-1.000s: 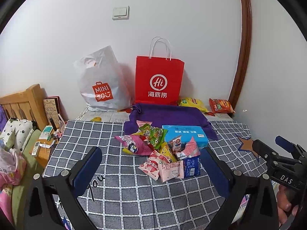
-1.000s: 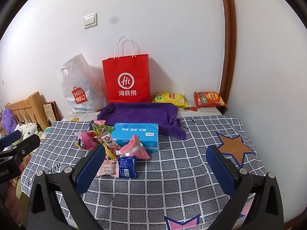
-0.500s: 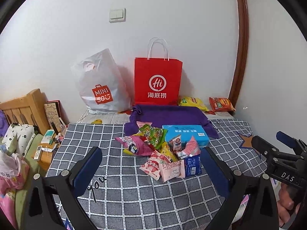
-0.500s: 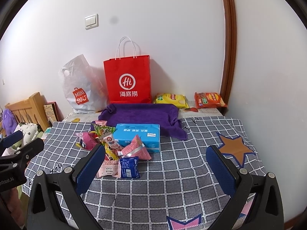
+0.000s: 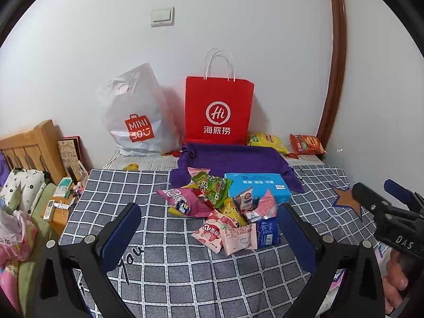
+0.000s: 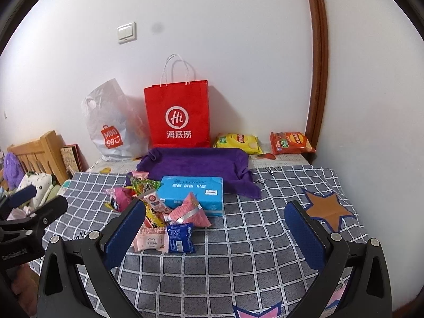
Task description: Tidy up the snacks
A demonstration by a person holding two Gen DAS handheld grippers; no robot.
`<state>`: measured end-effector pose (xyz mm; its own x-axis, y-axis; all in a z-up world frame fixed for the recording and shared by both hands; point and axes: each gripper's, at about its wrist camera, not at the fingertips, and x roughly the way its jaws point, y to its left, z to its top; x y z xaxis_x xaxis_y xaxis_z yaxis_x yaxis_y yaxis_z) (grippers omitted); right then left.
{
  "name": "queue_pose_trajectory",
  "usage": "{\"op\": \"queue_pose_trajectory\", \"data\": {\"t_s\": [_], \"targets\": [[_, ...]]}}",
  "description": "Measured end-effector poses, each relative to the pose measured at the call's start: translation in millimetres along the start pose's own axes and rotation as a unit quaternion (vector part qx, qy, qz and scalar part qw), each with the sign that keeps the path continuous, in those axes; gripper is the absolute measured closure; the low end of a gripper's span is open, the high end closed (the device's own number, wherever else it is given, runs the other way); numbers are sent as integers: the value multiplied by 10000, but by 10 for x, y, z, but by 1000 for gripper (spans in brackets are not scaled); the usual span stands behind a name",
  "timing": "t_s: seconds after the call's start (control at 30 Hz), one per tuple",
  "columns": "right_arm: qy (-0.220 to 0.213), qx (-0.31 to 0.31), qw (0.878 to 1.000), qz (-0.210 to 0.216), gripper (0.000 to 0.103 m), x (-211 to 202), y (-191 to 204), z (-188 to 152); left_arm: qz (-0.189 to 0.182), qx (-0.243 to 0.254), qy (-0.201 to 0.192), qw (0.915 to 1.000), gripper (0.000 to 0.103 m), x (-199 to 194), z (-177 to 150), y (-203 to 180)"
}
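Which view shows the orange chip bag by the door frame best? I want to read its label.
The right wrist view: the orange chip bag appears larger, its front turned toward the camera. The left wrist view shows it smaller and more oblique.

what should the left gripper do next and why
Probably ease the left gripper forward and down onto the pale pink packet at the near edge of the snack pile. Both grippers are open and empty, and that packet lies nearest, on the checked cloth, between its fingers in the left wrist view.
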<state>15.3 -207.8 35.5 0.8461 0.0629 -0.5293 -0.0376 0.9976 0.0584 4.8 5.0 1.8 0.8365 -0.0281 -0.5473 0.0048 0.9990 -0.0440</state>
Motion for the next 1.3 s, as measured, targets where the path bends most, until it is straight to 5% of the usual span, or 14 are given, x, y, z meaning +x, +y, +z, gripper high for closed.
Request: {"op": "queue_pose_trajectory", "data": {"t_s": [0.4, 0.67, 0.9, 1.23, 1.3], "targets": [[164, 80, 9998, -42, 0, 433, -125, 45, 4, -91, 334, 9994, 1, 477, 165, 196], [703, 292, 9968, 249, 2, 958, -159, -125, 105, -132, 700, 9974, 2, 916, 93, 323], [1346, 342, 9883, 638, 35, 1467, -9, -476, 191, -545, 1162, 9915, 3, 1334, -61, 612], [1609, 18, 9819, 996, 36, 1708, 447, -720, 247, -738, 1386, 9873, 3, 1529, -197, 874], [1701, -119, 9813, 896, 44, 1786, 511, -787, 260, -760, 1430, 9865, 3, 1579, -218, 893]]}}
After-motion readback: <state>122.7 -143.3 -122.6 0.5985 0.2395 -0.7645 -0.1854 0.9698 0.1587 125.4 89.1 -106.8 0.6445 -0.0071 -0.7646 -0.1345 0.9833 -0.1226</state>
